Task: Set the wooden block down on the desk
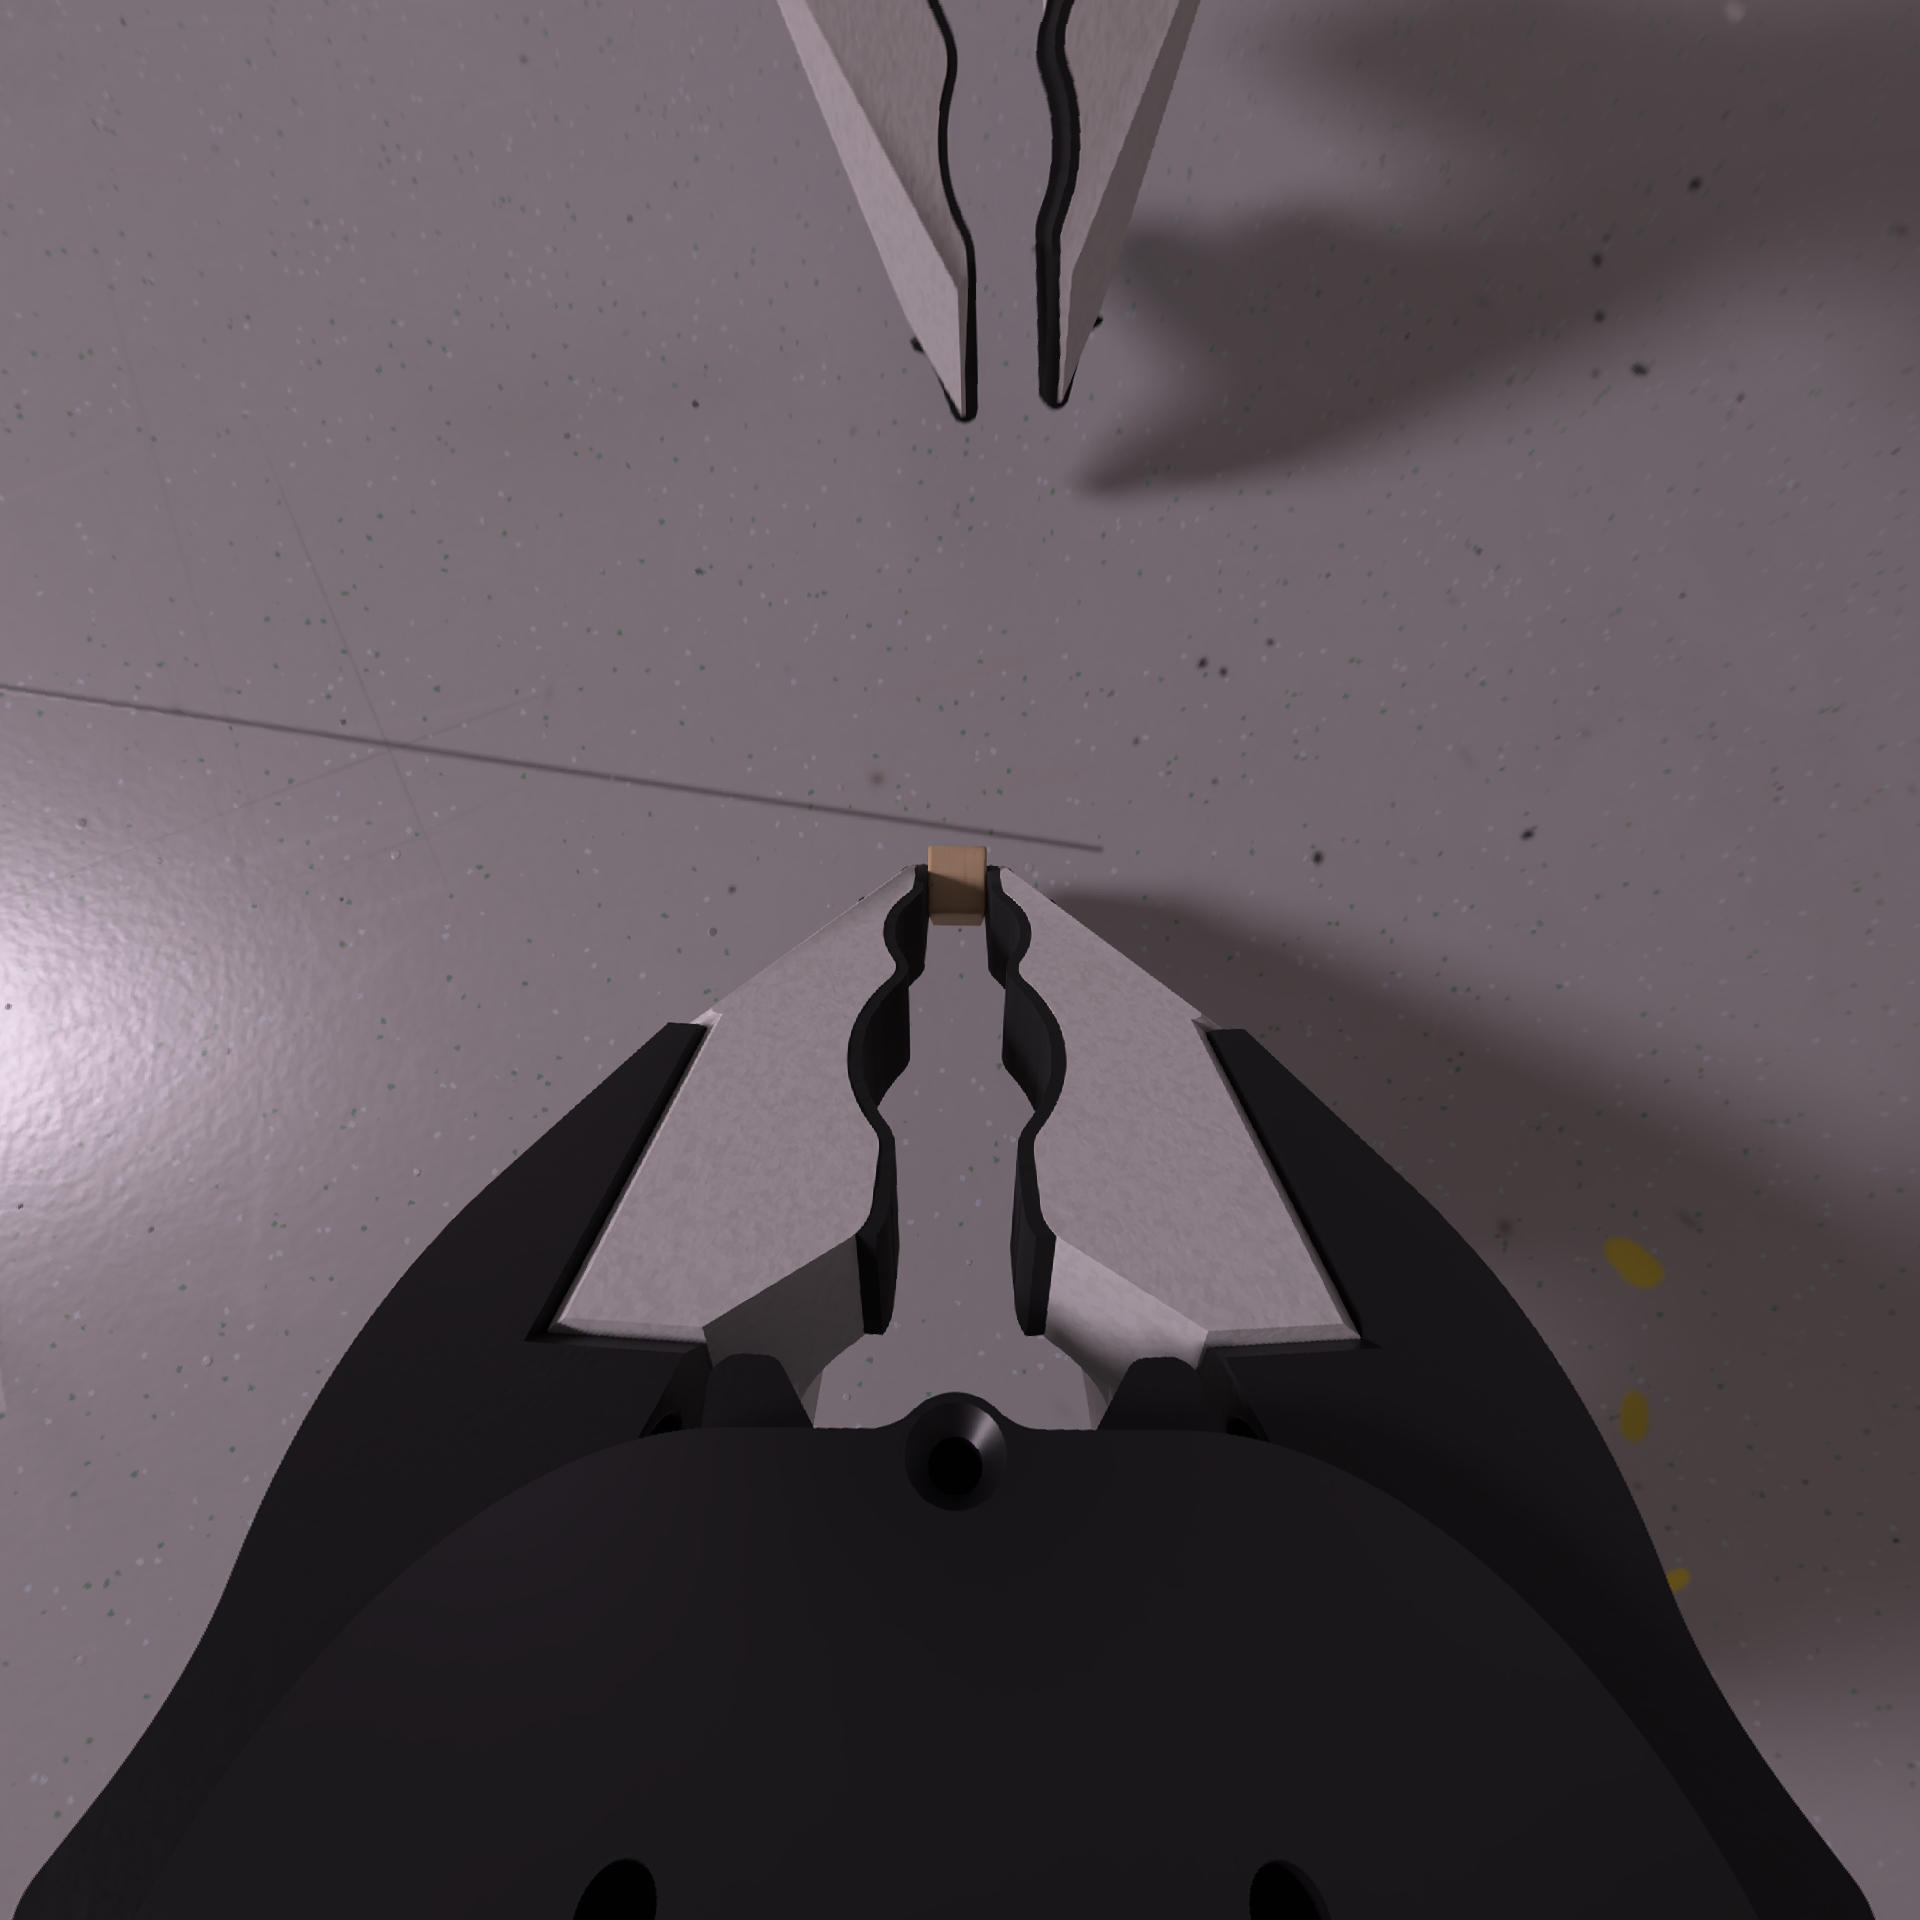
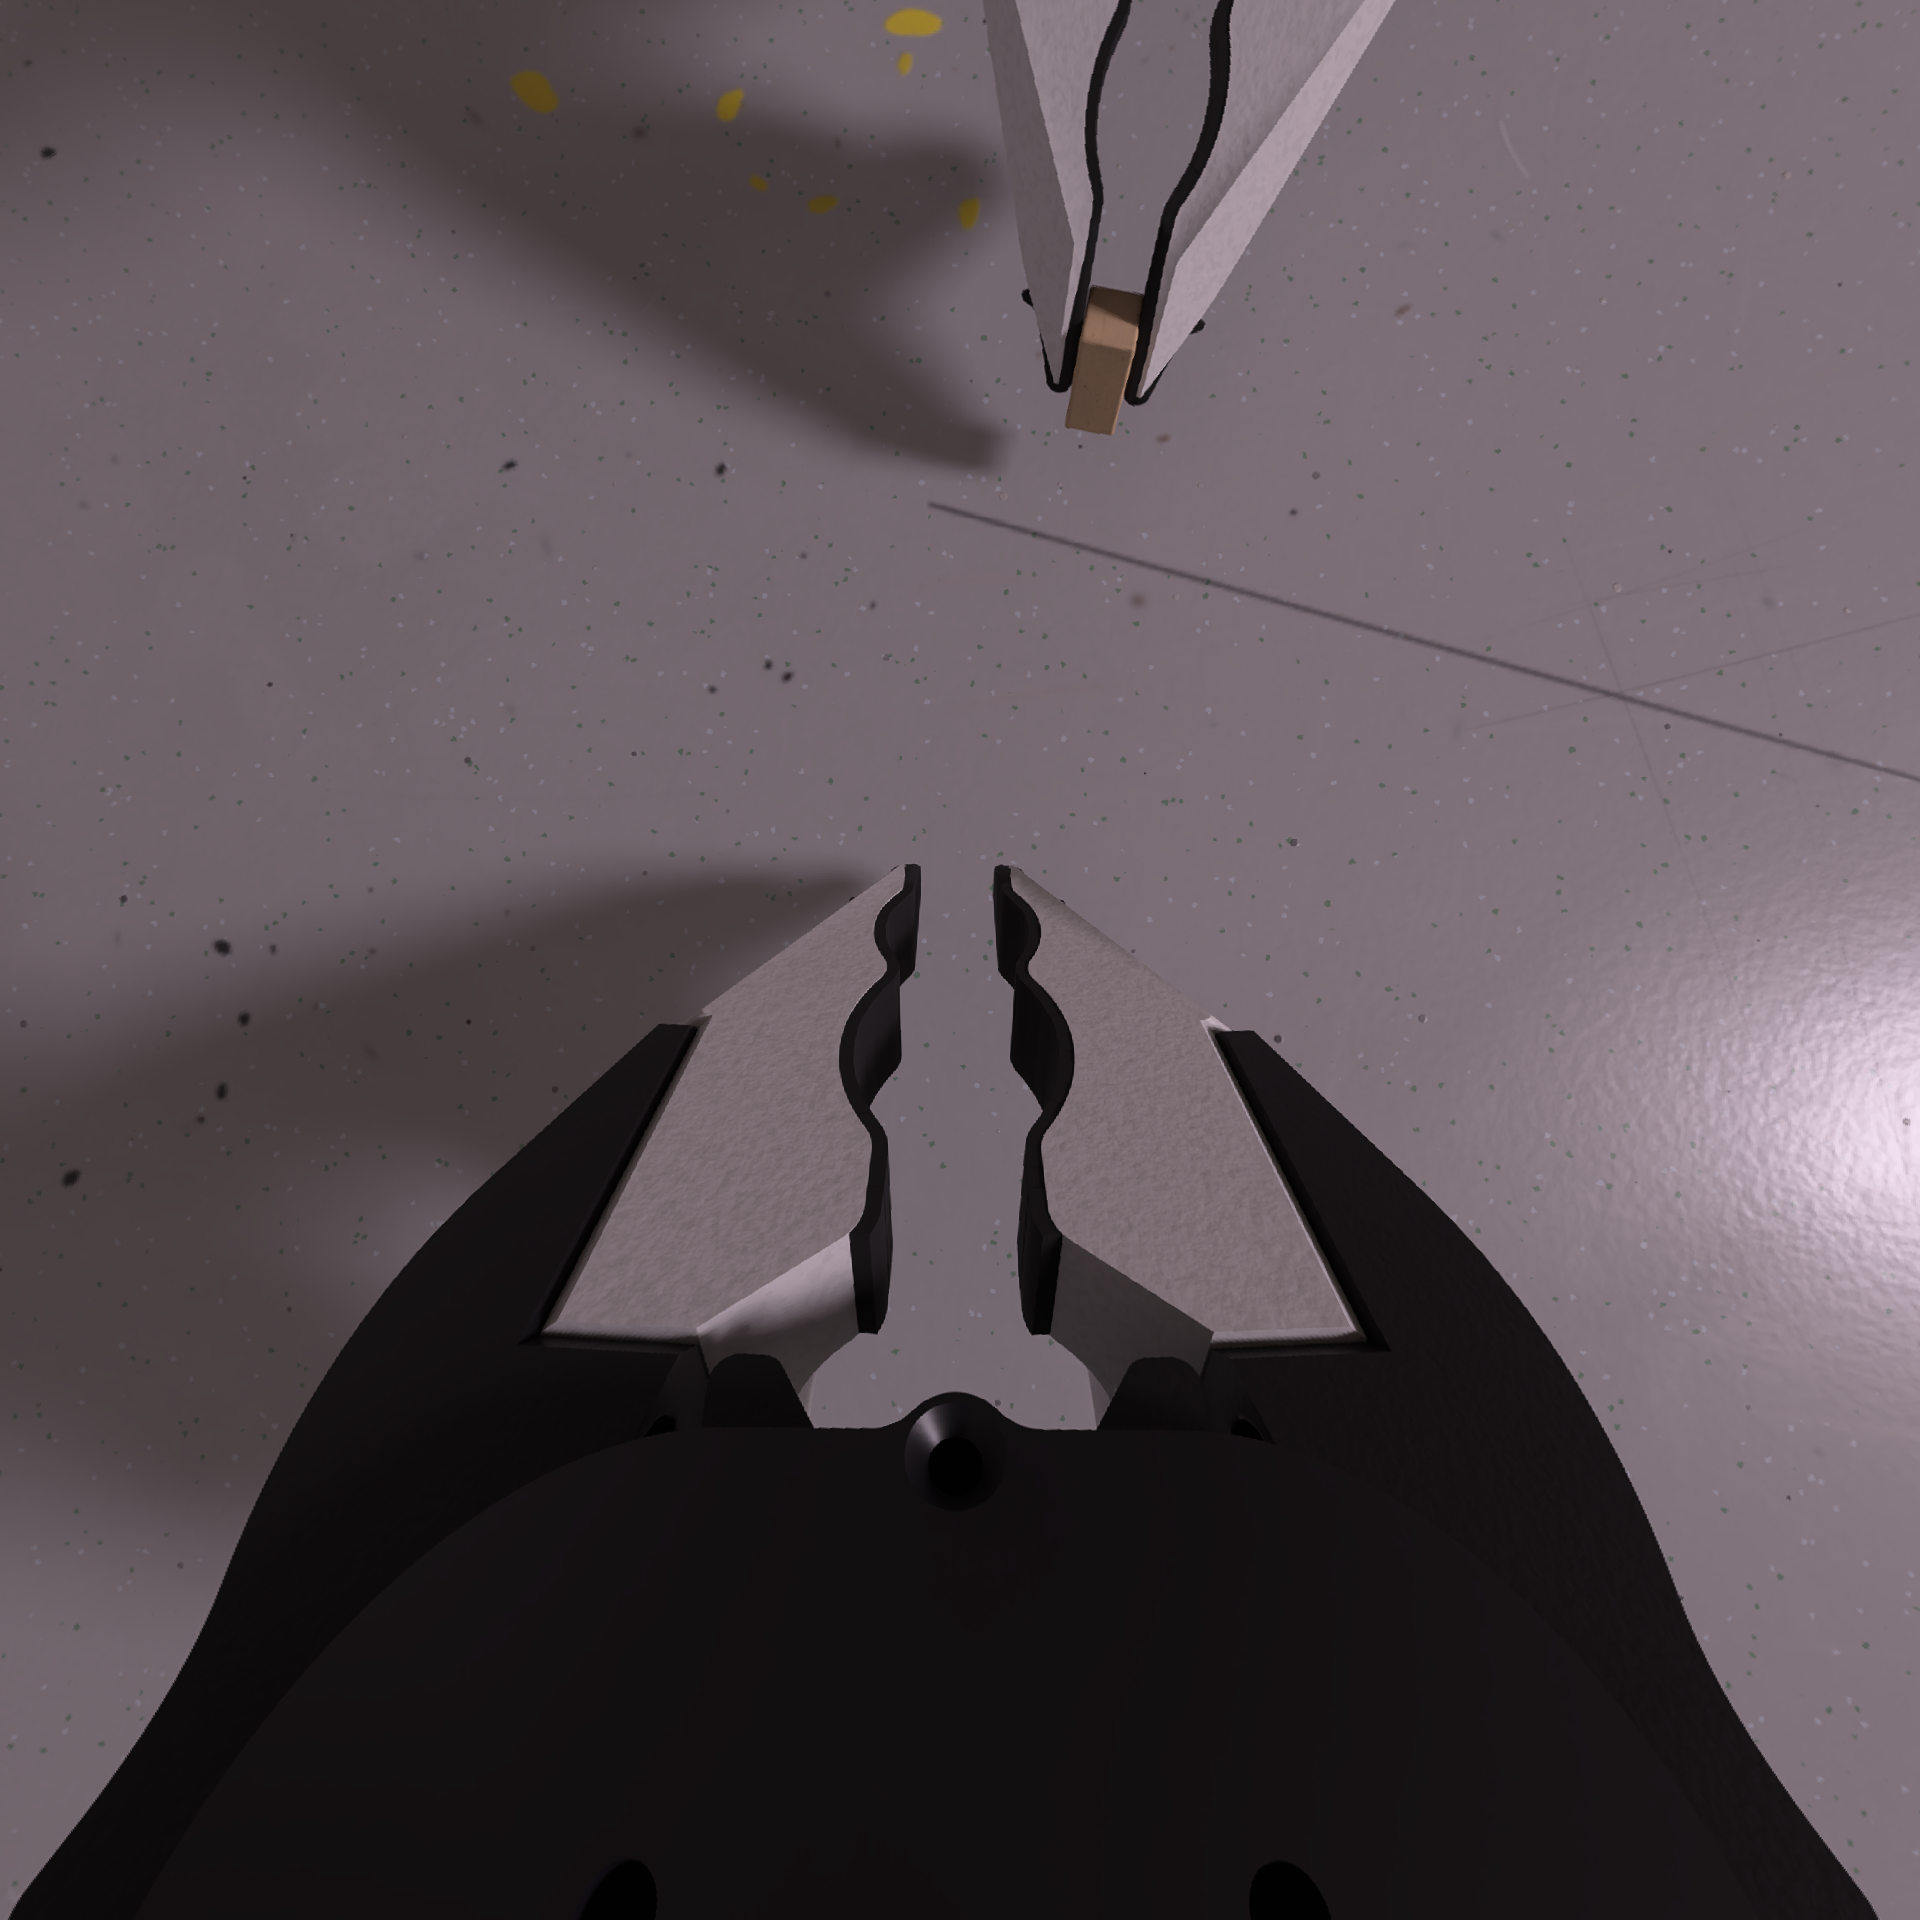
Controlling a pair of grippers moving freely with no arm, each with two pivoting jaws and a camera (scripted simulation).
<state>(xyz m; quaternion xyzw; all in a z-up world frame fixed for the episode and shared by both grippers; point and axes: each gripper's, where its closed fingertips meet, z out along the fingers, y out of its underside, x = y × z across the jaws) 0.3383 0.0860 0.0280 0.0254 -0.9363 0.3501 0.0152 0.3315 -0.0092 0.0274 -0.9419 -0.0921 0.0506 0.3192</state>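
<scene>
A small light wooden block (image 1: 956, 860) is pinched between the tips of my left gripper (image 1: 957, 883), which is shut on it over the grey speckled desk (image 1: 416, 520). In the right wrist view the block (image 2: 1096, 390) sticks out below the left gripper's tips (image 2: 1097, 379), and their shadow ends close beside it. My right gripper (image 2: 956, 873) is empty, its fingers a narrow gap apart. It faces the left one, tip to tip, and shows at the top of the left wrist view (image 1: 1008, 410).
A thin dark line (image 1: 520, 748) runs across the desk between the two grippers; it also shows in the right wrist view (image 2: 1455, 644). Yellow spots (image 1: 1631, 1262) mark the desk beside the left gripper and show again in the right wrist view (image 2: 914, 21).
</scene>
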